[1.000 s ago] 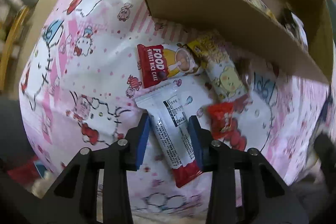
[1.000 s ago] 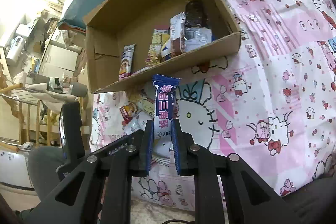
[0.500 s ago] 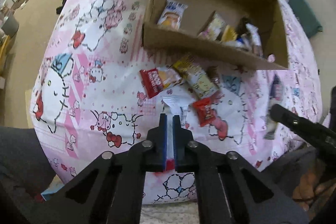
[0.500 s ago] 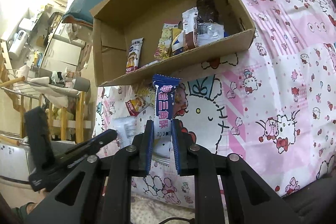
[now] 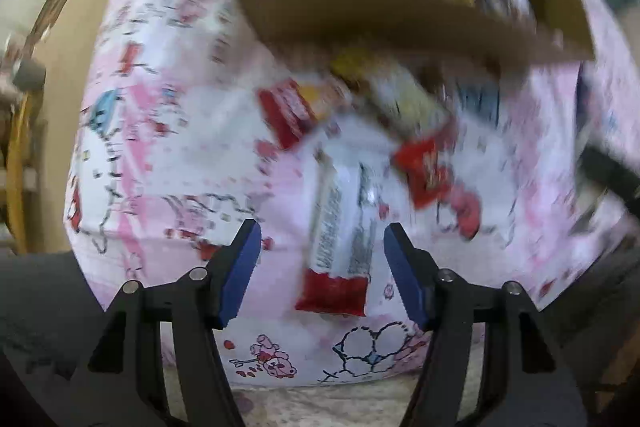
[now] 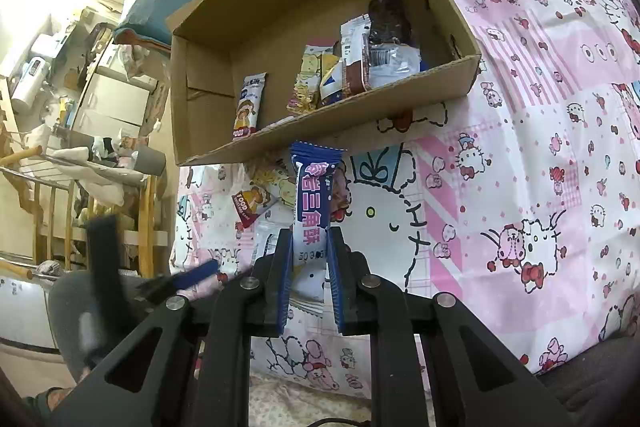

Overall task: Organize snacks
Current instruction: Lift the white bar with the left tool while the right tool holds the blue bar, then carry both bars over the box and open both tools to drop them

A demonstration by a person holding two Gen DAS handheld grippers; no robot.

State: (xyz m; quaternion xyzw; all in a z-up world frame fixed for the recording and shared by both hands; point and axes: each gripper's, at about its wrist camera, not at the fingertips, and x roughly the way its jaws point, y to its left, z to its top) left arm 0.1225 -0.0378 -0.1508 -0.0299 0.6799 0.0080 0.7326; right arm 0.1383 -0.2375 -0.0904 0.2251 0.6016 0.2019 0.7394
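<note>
Left gripper (image 5: 322,269) pointing down over pink cartoon-print cloth (image 5: 160,131), jaws just been opening, pads apart. White-and-red packet (image 5: 340,231) between them, touching neither pad. Red packet (image 5: 286,113) and small red wrapper (image 5: 426,167) beyond, w/ cardboard box (image 5: 360,11) behind. Whole view motion-blurred.

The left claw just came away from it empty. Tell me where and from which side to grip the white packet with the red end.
Grip the white packet across its narrow width, at mid-length, coming straight down from above. It lies flat on the pink cloth, long and slim, lengthwise between the pads of the left claw, whose jaws have just been opening and touch nothing. Its long edges look free; the red snack crowds only its far end.
</note>
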